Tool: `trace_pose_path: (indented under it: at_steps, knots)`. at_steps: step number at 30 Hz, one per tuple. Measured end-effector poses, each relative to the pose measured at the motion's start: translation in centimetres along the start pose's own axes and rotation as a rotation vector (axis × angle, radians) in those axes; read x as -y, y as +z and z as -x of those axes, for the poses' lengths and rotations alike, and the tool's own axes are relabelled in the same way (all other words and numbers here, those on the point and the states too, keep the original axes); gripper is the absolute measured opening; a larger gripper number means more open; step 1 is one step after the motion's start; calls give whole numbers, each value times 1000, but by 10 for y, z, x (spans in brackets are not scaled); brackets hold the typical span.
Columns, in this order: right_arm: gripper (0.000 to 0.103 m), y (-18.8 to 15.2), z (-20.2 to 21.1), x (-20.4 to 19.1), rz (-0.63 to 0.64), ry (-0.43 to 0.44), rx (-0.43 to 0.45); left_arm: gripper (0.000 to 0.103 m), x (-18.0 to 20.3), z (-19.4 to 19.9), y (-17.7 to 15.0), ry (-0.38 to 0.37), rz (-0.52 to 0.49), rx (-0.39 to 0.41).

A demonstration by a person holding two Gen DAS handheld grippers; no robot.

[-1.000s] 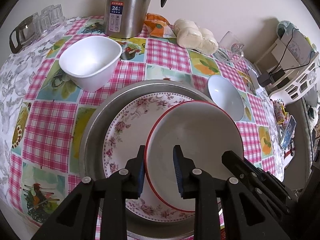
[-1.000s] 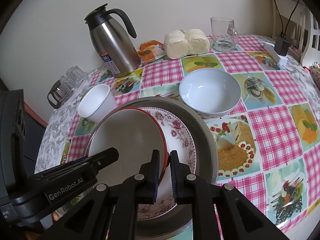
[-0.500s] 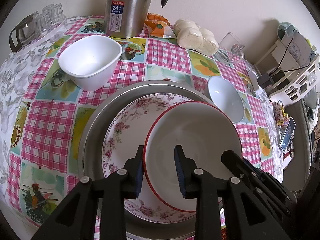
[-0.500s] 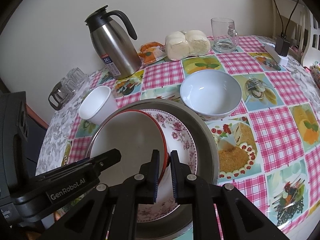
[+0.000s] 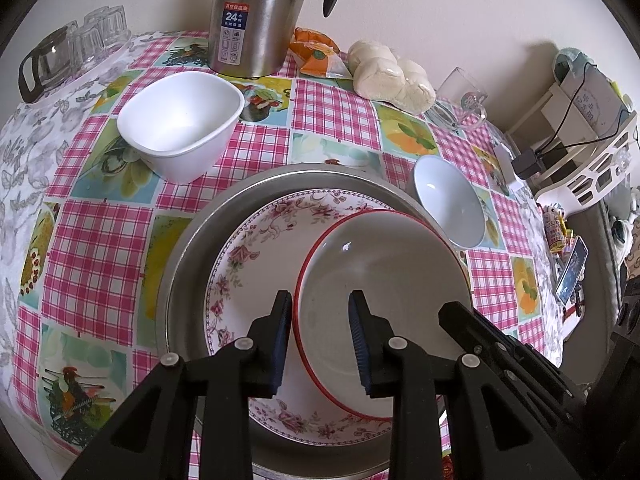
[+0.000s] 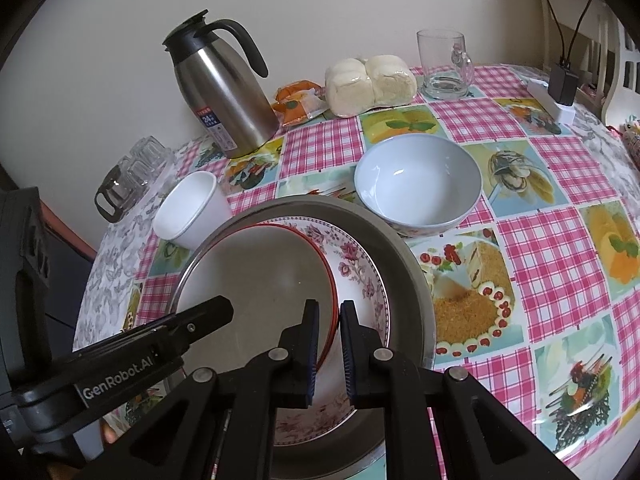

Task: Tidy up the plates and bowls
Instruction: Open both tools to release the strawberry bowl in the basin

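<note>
Two plates sit stacked in a metal tray (image 5: 188,248) on the checked tabletop (image 6: 556,248): a floral plate (image 5: 256,248) below, a red-rimmed plate (image 5: 384,264) on top, tilted toward the tray's right side. The right tongs (image 6: 329,354) are clenched on the red-rimmed plate's right edge. The left tongs (image 5: 320,344) straddle its left edge; their jaws have just been opening and the pads stand clear of the rim. A white bowl (image 5: 180,124) stands far left, a pale blue bowl (image 6: 416,184) far right.
</note>
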State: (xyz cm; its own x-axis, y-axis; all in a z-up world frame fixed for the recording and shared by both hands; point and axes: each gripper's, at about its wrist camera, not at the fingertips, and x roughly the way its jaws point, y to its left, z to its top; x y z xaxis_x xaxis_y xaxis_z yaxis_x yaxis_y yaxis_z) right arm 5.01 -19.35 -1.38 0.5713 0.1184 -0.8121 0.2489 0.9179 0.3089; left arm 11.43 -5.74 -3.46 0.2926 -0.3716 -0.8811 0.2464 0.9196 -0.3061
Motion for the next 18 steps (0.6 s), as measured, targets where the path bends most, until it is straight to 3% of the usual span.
trace_pose_path:
  at_steps: [8, 10, 12, 16, 18]
  knots:
    - [13, 3, 4, 0, 7, -10, 16, 32, -1, 5, 0, 21, 4, 14]
    - [13, 3, 5, 1, 8, -14, 21, 39, -3, 8, 1, 18, 16, 26]
    - [26, 3, 6, 0, 8, -17, 24, 42, -5, 11, 1, 26, 21, 38]
    - [30, 4, 7, -1, 13, -24, 35, 54, -7, 18, 3, 49, 33, 66]
    - [46, 4, 9, -1, 14, -34, 47, 60, -8, 22, 4, 65, 35, 85]
